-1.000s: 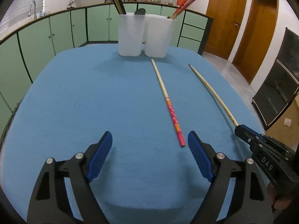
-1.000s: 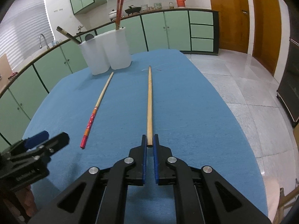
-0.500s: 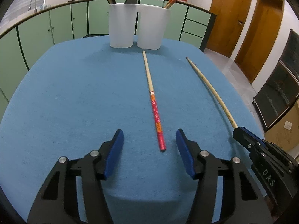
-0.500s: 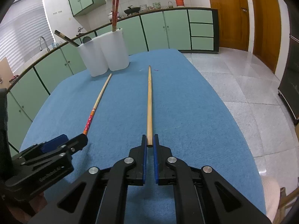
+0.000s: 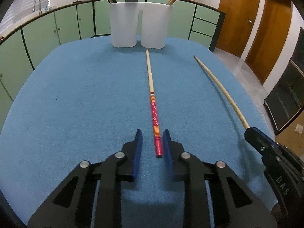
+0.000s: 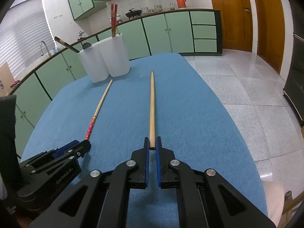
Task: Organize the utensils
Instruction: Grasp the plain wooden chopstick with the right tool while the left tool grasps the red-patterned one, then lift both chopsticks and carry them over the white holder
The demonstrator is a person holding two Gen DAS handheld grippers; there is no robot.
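both grippers on chopsticks, left one closing in

my left gripper (image 5: 153,142) has narrowed from wide open around the red chopstick (image 5: 154,114) butt, not yet pinching (near edge of the table (image 5: 76,95)); my right gripper (image 6: 151,146) stays clenched on the plain chopstick (image 6: 152,110), so both can go to the holder (image 5: 140,24) at the far edge.

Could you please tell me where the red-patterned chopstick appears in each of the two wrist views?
Left wrist: red-patterned chopstick runs up the centre, its red end between the left gripper jaws.
Right wrist: it lies left of centre, slanting.
Shared landmark: white utensil holder beyond its pale tip.
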